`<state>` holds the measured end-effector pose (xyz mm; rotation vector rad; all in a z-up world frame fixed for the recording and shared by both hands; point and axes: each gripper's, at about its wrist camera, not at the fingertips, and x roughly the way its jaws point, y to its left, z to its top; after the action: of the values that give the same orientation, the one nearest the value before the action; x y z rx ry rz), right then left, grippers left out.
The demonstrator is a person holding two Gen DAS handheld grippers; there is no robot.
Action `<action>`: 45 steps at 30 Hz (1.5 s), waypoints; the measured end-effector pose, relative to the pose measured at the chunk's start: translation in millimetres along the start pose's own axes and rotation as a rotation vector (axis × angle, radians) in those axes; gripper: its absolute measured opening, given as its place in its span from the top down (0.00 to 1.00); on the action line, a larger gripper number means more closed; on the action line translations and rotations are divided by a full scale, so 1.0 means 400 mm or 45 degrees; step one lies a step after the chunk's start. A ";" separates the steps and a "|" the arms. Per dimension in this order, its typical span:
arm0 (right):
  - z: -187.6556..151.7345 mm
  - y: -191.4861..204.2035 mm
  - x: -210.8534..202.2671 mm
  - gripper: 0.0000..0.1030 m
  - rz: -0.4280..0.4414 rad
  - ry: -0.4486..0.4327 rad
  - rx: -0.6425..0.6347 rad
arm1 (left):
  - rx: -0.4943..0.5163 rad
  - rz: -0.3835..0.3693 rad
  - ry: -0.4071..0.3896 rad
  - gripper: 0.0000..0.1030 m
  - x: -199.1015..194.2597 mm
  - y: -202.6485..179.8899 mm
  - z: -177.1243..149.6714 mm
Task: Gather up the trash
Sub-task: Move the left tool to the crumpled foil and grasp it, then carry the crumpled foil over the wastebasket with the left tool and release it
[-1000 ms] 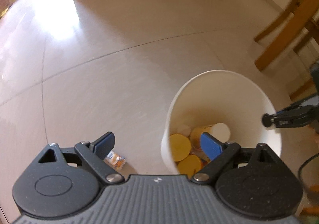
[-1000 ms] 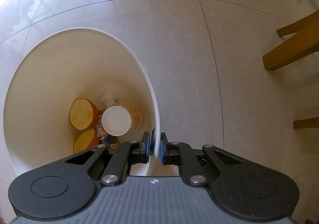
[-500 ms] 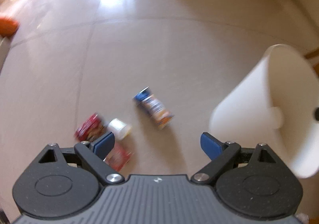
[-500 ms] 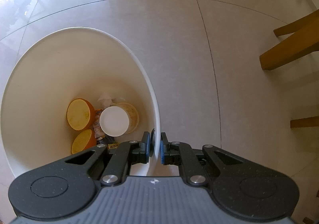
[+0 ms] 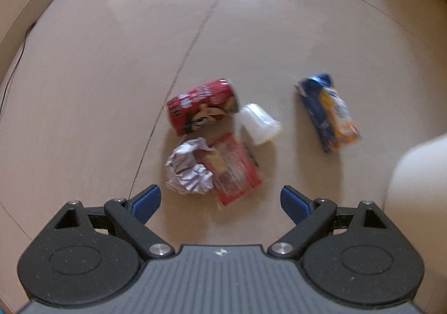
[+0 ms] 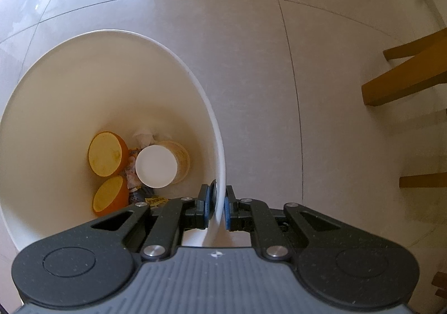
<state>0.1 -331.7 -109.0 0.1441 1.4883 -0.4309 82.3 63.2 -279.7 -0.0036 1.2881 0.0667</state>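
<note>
Litter on a tiled floor is being faced by a wide-open gripper while a white bin is being gripped by its rim.

The left gripper point(image 5: 220, 200) is being held spread wide and empty above crumpled foil point(image 5: 188, 171), a red packet point(image 5: 233, 168), a red can point(image 5: 202, 107) and a white cup point(image 5: 259, 124); a blue packet point(image 5: 328, 113) is lying apart to the right. The right gripper point(image 6: 216, 209) is being kept clamped on the rim of the bin point(image 6: 56, 68), where orange cups point(image 6: 107, 156) and a white-lidded tub point(image 6: 157, 166) are lying.

Red can point(image 5: 202, 106), crumpled foil point(image 5: 187, 170), wrappers beside white bin point(image 6: 117, 90).
</note>
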 end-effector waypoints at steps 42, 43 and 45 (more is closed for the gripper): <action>-0.024 0.019 -0.003 0.87 -0.027 -0.039 -0.026 | -0.359 -0.075 0.092 0.64 0.130 0.119 0.038; -0.025 0.018 -0.003 0.87 -0.024 -0.038 -0.018 | -0.290 -0.062 0.095 0.64 0.109 0.101 0.044; -0.023 0.014 -0.003 0.87 -0.015 -0.032 -0.007 | -0.120 -0.033 0.100 0.64 0.060 0.053 0.052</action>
<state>-6.6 -323.3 -109.4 0.1255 1.4658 -0.4367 108.0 86.2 -296.3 -0.1049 1.3622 0.1058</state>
